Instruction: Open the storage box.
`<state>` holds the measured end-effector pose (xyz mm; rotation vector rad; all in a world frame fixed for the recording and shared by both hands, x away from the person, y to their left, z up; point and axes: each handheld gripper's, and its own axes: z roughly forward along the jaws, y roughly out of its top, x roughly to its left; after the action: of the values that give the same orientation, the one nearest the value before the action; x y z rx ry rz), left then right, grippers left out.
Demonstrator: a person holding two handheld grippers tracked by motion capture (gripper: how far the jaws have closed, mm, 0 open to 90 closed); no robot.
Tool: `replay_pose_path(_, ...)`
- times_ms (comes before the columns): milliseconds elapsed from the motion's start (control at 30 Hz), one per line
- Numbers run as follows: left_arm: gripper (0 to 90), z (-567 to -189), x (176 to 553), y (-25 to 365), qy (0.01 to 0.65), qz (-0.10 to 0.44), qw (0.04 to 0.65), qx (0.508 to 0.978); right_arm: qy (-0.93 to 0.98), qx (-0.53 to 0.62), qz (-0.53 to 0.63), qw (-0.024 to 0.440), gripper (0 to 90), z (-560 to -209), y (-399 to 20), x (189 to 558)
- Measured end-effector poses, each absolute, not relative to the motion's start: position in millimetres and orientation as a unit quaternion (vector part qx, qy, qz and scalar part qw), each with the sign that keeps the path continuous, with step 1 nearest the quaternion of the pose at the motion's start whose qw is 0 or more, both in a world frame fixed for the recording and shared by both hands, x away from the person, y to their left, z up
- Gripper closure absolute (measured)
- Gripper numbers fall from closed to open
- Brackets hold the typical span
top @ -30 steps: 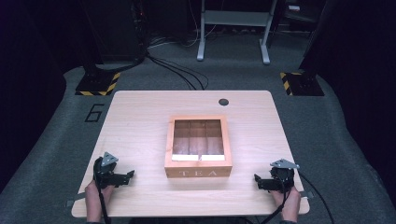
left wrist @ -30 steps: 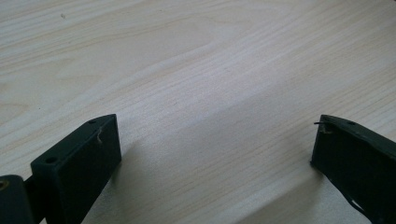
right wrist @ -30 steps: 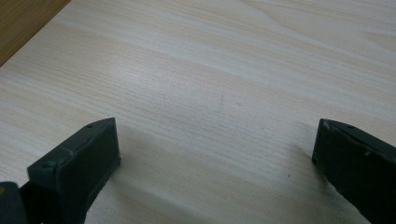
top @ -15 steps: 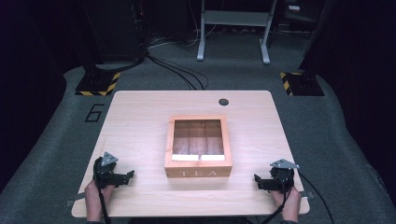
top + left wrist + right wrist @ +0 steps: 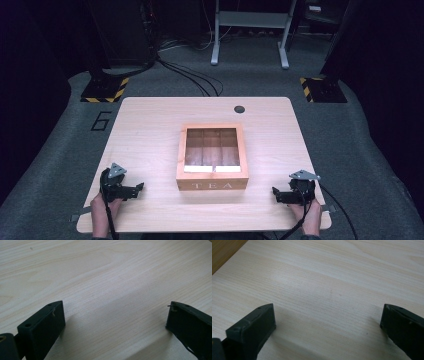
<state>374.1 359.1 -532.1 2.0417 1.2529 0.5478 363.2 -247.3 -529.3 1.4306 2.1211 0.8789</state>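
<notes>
A wooden tea box (image 5: 212,156) with a glass lid and the word TEA on its front stands closed in the middle of the light wooden table (image 5: 150,125). My left gripper (image 5: 136,189) rests near the front left corner, pointing toward the box, open with nothing between its jaws (image 5: 115,315). My right gripper (image 5: 277,192) rests near the front right corner, pointing left at the box, also open and empty (image 5: 328,317). A brown corner of the box (image 5: 222,250) shows at the upper left of the right gripper view.
A round cable hole (image 5: 239,109) sits near the table's far edge. Beyond the table, cables, black stands with yellow-striped bases (image 5: 106,90) and a metal frame (image 5: 250,30) stand on the grey floor. Bare wood surrounds the box on all sides.
</notes>
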Motion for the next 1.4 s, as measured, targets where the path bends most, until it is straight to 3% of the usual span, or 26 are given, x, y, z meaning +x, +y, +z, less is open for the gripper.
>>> replay_pose_path(233,1.8,-532.1,374.3,359.1,0.48,0.209,0.336,0.783,0.75,0.512,0.371,0.191,0.0,-523.7,-244.0,358.9)
replay_pose_path(1100,1.8,-532.2,374.1,359.0,0.479,0.21,0.337,0.783,0.782,0.424,0.429,0.158,0.0,-491.8,-155.9,354.5)
replay_pose_path(1233,1.8,-532.4,374.1,358.9,0.479,0.21,0.337,0.783,0.787,0.411,0.43,0.165,16.5,-491.2,-148.0,354.6)
replay_pose_path(1400,1.8,-532.4,374.1,358.9,0.479,0.21,0.337,0.783,0.792,0.403,0.429,0.164,25.2,-490.2,-141.9,354.7)
